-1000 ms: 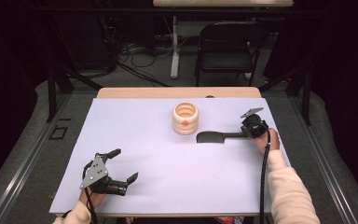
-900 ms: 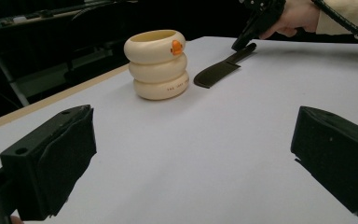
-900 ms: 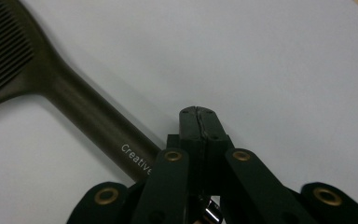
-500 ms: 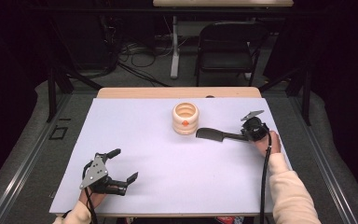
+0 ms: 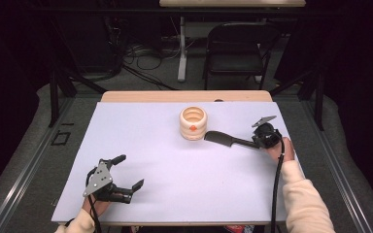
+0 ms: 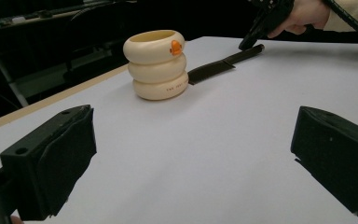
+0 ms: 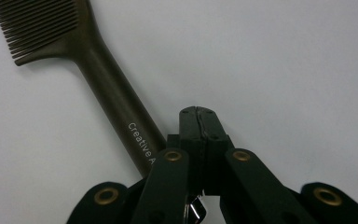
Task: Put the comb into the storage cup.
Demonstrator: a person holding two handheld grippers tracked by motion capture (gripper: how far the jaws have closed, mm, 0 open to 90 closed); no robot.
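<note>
The dark brown plastic comb (image 5: 226, 140) lies flat near the desk's (image 5: 141, 126) right edge, teeth end just beside the cream ringed cup (image 5: 193, 123). The right gripper (image 7: 197, 122), clenched, rests at its handle end. The left gripper (image 5: 127, 174) stands released near the front-left corner.

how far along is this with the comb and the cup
Done: little; the comb lies flat on the table, teeth end near the cup, not in it. In hand: the right tool is shut at the comb's handle, which runs beside its jaws. The left tool rests open, apart. Left: probably lifting the comb into the cup.
</note>
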